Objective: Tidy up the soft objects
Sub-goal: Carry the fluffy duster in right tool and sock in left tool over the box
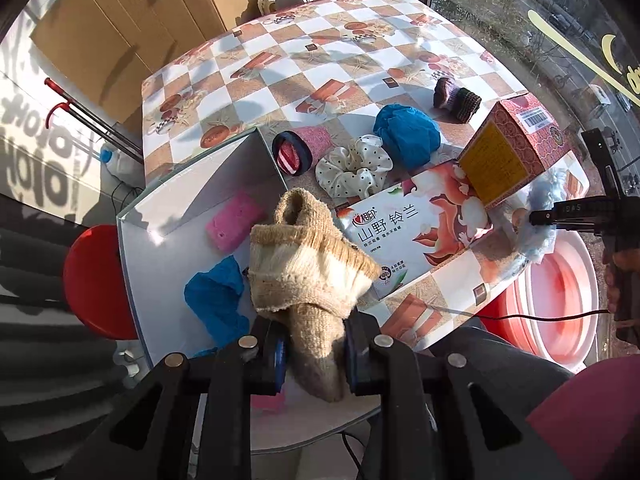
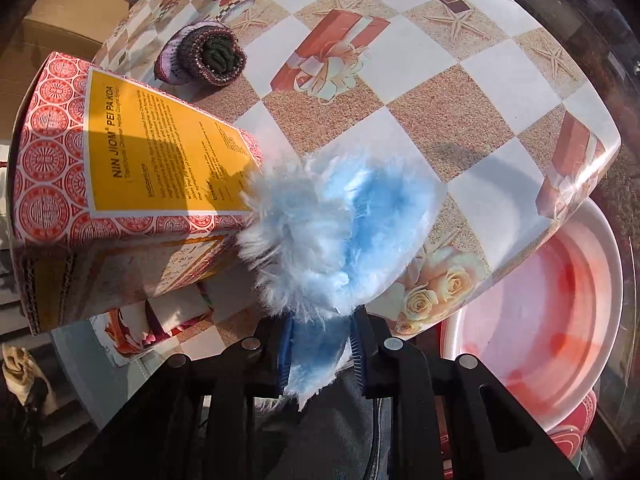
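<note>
1. Our left gripper (image 1: pixel 314 354) is clamped on a beige knitted sock (image 1: pixel 312 268), its blue pads (image 1: pixel 280 354) pressing the sock's lower end from both sides while the rest bunches up above the jaws.
2. We see the sock hanging over the white open box (image 1: pixel 160 216) that sits at the near left edge of the table (image 1: pixel 320 60).
3. Inside that box lie a pink sponge (image 1: pixel 234 222) near the back wall and a crumpled blue cloth (image 1: pixel 216 294) closer to us.
4. Our right gripper (image 2: pixel 322 354) is closed on a fluffy light-blue item (image 2: pixel 340 236); a strip of its fur is pinched between the jaws, and the fluffy bulk stands above them.
5. We find this fluffy piece just beside a red-patterned carton with a yellow label (image 2: pixel 132 168), which rests tilted on a flat tissue pack (image 1: pixel 404 224).
6. On the checked tablecloth beyond the pack we see a white polka-dot scrunchie (image 1: pixel 352 166), a blue bundle (image 1: pixel 406 132) touching it, a pink roll with a dark rim (image 1: pixel 298 148) just beside the box's far corner, and a dark rolled sock pair (image 2: pixel 200 54) further back.
7. Below the table's right edge we see a pink basin (image 2: pixel 540 280), and on the left a red round stool (image 1: pixel 94 280) beside the box.
</note>
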The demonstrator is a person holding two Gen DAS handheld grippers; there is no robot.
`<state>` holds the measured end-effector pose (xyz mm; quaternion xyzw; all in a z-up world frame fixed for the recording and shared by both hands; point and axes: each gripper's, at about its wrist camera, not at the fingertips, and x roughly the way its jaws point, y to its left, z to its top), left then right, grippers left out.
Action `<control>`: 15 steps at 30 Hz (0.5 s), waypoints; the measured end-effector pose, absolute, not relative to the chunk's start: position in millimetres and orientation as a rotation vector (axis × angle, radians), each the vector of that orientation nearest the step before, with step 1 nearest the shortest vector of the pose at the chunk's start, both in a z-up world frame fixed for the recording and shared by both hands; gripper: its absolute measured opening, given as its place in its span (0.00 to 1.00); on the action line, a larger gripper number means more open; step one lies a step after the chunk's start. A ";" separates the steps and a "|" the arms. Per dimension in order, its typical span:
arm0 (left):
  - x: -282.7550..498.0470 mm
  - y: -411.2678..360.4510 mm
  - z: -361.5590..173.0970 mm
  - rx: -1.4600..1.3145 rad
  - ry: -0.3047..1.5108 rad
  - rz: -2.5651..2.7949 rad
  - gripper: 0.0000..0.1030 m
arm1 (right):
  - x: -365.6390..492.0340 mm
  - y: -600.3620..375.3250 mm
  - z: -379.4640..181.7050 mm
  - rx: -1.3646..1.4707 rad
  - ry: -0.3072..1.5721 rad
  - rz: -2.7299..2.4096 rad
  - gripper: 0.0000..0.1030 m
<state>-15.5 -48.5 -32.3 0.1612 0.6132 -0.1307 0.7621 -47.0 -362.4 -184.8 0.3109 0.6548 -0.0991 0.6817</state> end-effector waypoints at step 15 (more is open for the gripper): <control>-20.8 17.4 -43.8 0.145 1.350 -0.131 0.24 | -1.4 -195.7 -62.1 0.209 1.381 0.302 0.25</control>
